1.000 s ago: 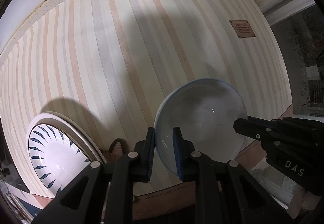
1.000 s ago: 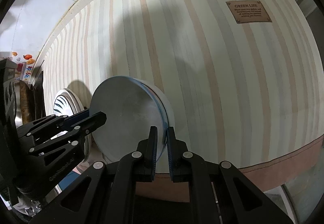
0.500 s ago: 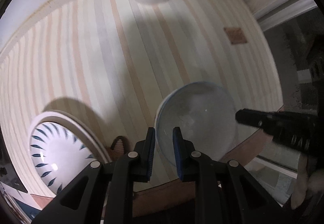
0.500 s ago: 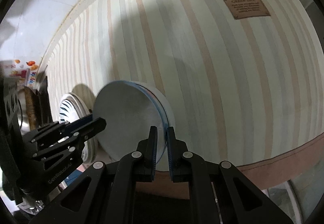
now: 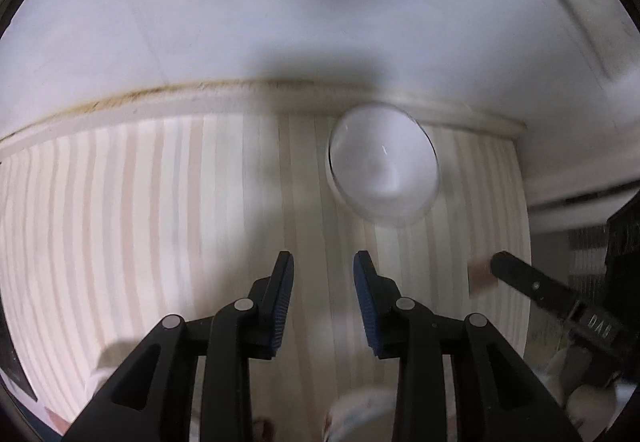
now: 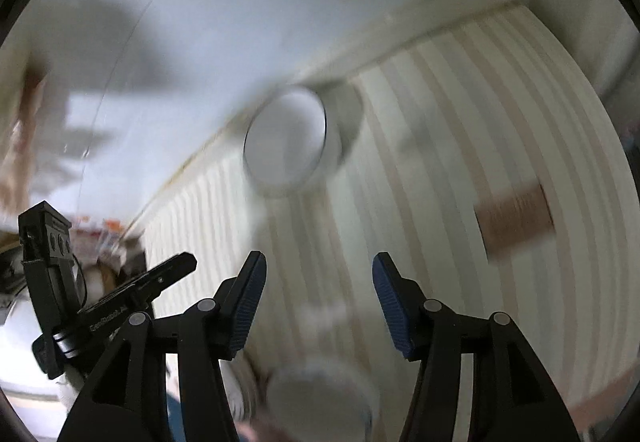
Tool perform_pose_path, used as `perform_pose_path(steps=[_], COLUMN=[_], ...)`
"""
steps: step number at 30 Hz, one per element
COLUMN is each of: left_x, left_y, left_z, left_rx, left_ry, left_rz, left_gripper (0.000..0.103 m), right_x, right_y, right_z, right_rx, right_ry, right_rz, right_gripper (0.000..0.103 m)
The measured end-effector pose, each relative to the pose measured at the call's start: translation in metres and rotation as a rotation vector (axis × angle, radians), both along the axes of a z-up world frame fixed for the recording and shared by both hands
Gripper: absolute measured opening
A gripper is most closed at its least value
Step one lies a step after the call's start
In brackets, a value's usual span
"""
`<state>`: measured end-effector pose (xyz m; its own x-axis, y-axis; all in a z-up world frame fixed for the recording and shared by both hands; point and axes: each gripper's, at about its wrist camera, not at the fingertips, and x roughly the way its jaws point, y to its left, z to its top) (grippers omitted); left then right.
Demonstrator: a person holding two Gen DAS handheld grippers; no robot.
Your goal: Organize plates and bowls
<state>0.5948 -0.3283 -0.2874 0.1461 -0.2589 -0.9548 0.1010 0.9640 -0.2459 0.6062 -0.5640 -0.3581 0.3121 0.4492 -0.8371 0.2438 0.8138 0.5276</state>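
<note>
A white bowl [image 5: 383, 169] stands at the far edge of the striped table by the wall; it also shows, blurred, in the right wrist view [image 6: 289, 145]. My left gripper [image 5: 323, 296] is open and empty, above the table, short of that bowl. My right gripper [image 6: 318, 300] is open and empty too. The blue-rimmed bowl [image 6: 322, 400] lies on the table below and behind the right gripper; a sliver of it shows at the bottom of the left wrist view [image 5: 360, 416]. The right gripper's finger [image 5: 532, 286] shows at the right of the left wrist view.
The striped tablecloth [image 5: 140, 222] runs to a white wall [image 5: 280, 22]. A brown label [image 6: 516, 218] lies on the cloth at the right. The left gripper's body [image 6: 92, 306] shows at the left of the right wrist view. Both views are motion-blurred.
Both grippers let go of the blue-rimmed bowl, opened and rose, tilting up toward the far white bowl. The patterned plate has left the left wrist view.
</note>
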Motion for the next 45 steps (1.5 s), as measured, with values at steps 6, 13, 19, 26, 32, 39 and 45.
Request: perform_pose_path(steps=[6,13,19,26,32,39,45], left_x=[0.043,0.061,0.054,0.032,-0.002,-0.047,-0.096], left_y=[-0.022,-0.049,-0.057,-0.053,-0.036,-0.024,-0.014], left_z=[-0.033,-0.068,-0.071,-0.050,-0.014,0.026,0.039], left_rx=[-0.004,0.052,0.095,0.087,0.065,0.058,0.047], left_ry=[0.035,0.034,0.008,-0.011,-0.050,-0.080,-0.090], left_rz=[0.005,-0.035,-0.049,-0.065,-0.073,-0.118,-0.137], left_gripper=[0.029,0.023,0.015,0.015,0.015,0.015,0.015], right_x=[0.062,0.094,0.098,0.083,0.044,-0.008,-0.058], right_y=[0.009,0.020,0.023,0.025,0.026,0.028,0.044], right_z=[-0.032,-0.069,-0.070,-0.060,-0.036,0.004,0.035], right_rx=[-0.059,-0.116,-0.156,-0.153,-0.138,-0.120,-0.123], right_ry=[-0.007,0.041,0.029,0.031,0.007,-0.039,-0.071], right_rz=[0.010,0.053,0.072,0.081,0.103,0.097,0.085], right_gripper=[0.058,0.026,0.014,0.013,0.013,0.013,0.013])
